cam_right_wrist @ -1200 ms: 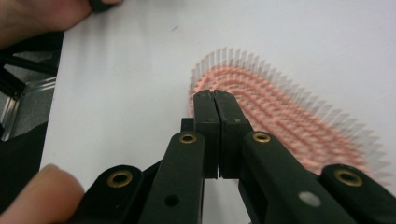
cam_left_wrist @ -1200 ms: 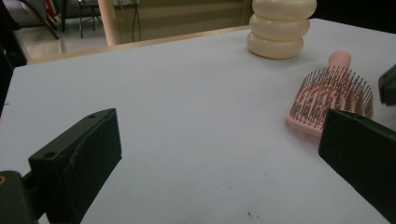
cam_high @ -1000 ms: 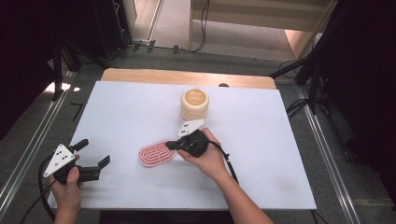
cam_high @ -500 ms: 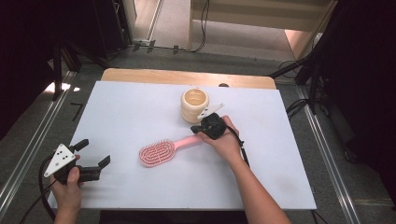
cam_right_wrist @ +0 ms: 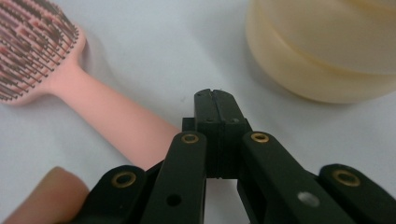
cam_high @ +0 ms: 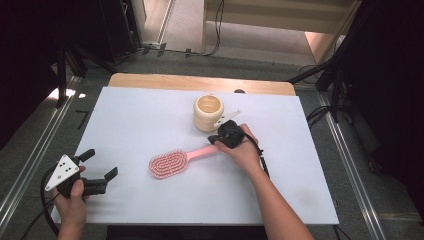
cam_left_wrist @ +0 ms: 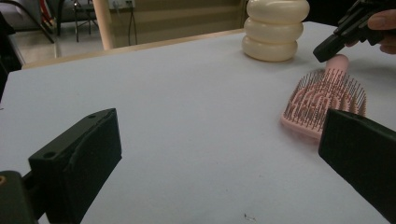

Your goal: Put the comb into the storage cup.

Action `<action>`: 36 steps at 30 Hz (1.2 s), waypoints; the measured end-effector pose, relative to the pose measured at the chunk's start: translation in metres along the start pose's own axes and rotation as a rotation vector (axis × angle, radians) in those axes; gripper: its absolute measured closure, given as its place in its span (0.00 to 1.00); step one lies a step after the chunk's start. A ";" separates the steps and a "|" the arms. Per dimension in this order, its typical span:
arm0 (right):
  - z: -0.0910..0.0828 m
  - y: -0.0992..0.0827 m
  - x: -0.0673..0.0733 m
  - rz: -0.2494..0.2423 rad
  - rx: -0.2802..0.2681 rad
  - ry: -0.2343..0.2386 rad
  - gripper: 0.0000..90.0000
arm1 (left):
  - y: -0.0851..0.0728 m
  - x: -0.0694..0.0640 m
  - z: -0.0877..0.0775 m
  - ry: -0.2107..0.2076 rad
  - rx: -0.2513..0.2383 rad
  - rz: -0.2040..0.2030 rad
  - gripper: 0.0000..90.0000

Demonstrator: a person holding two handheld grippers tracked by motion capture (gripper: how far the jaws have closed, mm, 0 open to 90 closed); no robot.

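Jaws of the right gripper [cam_right_wrist: 215, 100] are sitting fully shut and empty beside the pink hairbrush [cam_high: 172, 162] handle on the desk [cam_high: 135, 115] — pushing sideways risks skidding the brush into the cream cup [cam_high: 208, 112]. Left gripper [cam_high: 97, 169] is gaping, idle.

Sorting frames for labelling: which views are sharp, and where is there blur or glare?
High view: evenly lit white table, dark surroundings, pink plastic hairbrush sharp. Left gripper view: near black fingers soft, hairbrush crisp. Right gripper view: cream ribbed cup blurred, closed fingers sharp.
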State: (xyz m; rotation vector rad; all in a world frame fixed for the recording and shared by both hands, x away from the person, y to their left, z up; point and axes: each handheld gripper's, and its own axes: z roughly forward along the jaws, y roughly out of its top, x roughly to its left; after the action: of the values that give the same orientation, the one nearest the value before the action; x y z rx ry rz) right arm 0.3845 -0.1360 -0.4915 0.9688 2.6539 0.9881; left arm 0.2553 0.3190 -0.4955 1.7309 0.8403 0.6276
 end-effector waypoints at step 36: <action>-0.024 -0.037 0.050 -0.121 0.059 0.067 0.96 | 0.000 0.000 -0.001 -0.011 -0.012 -0.005 0.00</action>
State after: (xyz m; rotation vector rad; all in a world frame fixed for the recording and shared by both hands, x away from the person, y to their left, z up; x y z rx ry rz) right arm 0.3176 -0.1389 -0.4917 0.7880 2.7739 0.9363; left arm 0.2545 0.3194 -0.4947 1.7196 0.8316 0.6182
